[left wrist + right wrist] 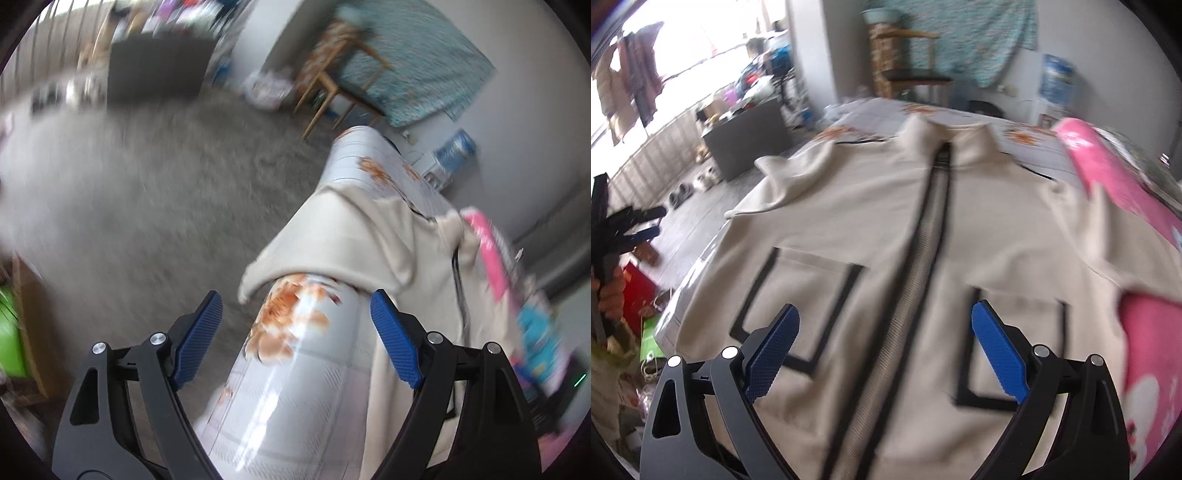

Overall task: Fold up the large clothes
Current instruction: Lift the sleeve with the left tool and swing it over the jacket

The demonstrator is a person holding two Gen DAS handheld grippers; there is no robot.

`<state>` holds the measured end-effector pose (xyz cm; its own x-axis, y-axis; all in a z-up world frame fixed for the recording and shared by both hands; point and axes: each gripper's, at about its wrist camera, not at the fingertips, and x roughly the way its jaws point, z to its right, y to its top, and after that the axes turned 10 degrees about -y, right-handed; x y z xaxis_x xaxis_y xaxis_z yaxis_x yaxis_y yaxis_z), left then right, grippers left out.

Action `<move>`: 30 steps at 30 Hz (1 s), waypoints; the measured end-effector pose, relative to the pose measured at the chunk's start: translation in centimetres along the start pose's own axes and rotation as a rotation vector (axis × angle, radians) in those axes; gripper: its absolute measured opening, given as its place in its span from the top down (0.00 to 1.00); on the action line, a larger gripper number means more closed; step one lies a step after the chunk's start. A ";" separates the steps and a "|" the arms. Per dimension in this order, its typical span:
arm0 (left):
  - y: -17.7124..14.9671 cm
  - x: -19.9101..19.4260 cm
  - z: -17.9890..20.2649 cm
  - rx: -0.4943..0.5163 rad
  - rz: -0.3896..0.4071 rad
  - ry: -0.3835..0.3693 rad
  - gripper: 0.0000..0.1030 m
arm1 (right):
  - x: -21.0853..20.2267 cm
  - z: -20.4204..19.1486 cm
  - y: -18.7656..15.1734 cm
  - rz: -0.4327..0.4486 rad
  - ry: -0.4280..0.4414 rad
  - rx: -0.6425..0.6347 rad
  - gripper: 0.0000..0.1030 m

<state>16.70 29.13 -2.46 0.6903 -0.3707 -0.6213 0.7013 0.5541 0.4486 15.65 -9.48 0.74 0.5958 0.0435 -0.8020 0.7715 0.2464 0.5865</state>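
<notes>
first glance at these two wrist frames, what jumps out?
The cream zip-up jacket fills the right wrist view, spread front-up on the floral tablecloth, dark zipper down the middle and a black-trimmed pocket either side. A bright pink item lies along its right edge. The right tool hangs open over the jacket, and the left tool is open at the table's edge where a sleeve drapes.

On inspection: one cream jacket (871,229) with two black-edged pockets (798,310) and one zip (923,236), one floral table cover (295,369), one pink cloth (1108,177), two grippers (884,349), one wooden chair (908,62).
</notes>
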 end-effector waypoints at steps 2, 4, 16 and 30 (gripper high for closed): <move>1.3 2.2 -4.1 -0.178 -0.062 -0.103 0.24 | 1.6 -1.8 0.8 -0.022 -0.002 -0.033 0.11; 1.7 4.9 -8.5 -0.377 -0.125 -0.214 0.24 | 3.0 -3.2 1.2 -0.045 -0.012 -0.058 0.11; -6.1 22.4 -20.5 -1.110 -0.314 -0.614 0.24 | 8.2 -6.6 2.0 -0.192 -0.090 -0.126 0.11; -12.4 32.6 -24.0 -1.437 -0.275 -0.804 0.22 | 9.2 -8.0 3.3 -0.234 -0.130 -0.140 0.11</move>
<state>26.27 28.08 -43.67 0.8113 -0.5769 0.0943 0.4002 0.4306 -0.8090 21.89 -0.53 -5.55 0.4364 -0.1522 -0.8868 0.8580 0.3671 0.3592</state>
